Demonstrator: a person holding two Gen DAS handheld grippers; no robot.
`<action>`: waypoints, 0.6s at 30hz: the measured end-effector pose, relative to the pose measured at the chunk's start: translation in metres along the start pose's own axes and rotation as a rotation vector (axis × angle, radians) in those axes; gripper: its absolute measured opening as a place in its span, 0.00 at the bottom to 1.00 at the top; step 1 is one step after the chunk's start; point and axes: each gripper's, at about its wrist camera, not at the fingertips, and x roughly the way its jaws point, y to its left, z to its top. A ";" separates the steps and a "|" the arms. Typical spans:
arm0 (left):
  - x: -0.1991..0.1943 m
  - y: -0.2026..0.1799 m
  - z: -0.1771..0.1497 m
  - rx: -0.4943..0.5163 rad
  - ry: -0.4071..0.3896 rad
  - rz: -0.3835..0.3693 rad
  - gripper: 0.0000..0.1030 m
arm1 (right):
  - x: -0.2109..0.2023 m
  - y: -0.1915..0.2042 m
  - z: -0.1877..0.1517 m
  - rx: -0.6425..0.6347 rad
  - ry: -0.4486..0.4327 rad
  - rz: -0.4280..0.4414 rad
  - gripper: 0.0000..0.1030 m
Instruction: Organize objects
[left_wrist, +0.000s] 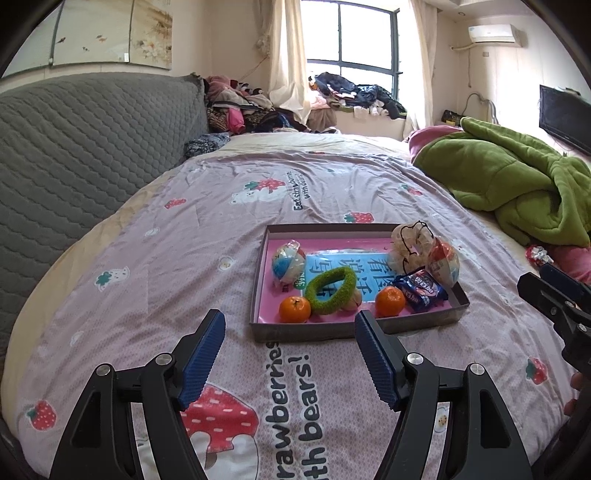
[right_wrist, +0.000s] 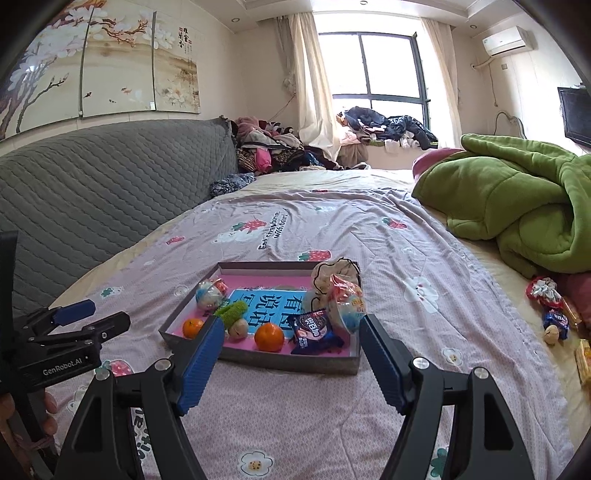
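On the bed (left_wrist: 147, 280), over its pink strawberry-print cover, a shallow box (left_wrist: 258, 291) sits in the middle, serving as the place where the loose things get gathered. It holds two tangerines (left_wrist: 294, 309) near its front wall, a fuzzy green ring (left_wrist: 330, 290) lying between them, a dark blue snack packet (left_wrist: 420, 288) at the near right, a wrapped ball (left_wrist: 288, 263) at the far left, and a pale scrunchie (left_wrist: 410, 242) with another wrapped ball (left_wrist: 445, 266) piled at the far right corner. All rest on a blue printed sheet lining the pink floor.

Both tools hang just short of the box, above the cover. The left gripper (left_wrist: 290, 354) has its jaws spread wide and holds nothing; the right gripper (right_wrist: 291, 360) is likewise spread wide and empty, its jaws framing the box's near wall.

Far to the right, close to the green blanket (right_wrist: 517, 206), a small heap of leftover snacks (right_wrist: 554, 314) lies on the sheet, well apart from the box. I judge those are what remains to collect, so the right gripper, being nearer, seems the natural one to fetch them.
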 end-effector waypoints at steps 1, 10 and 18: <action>-0.002 0.002 -0.002 -0.003 0.000 -0.002 0.72 | -0.001 0.000 -0.002 0.000 0.001 -0.002 0.73; -0.007 0.004 -0.015 -0.004 0.008 0.000 0.72 | -0.008 0.005 -0.011 -0.013 0.015 -0.015 0.73; -0.014 0.004 -0.022 -0.010 0.004 0.001 0.72 | -0.010 0.012 -0.023 -0.030 0.034 -0.018 0.73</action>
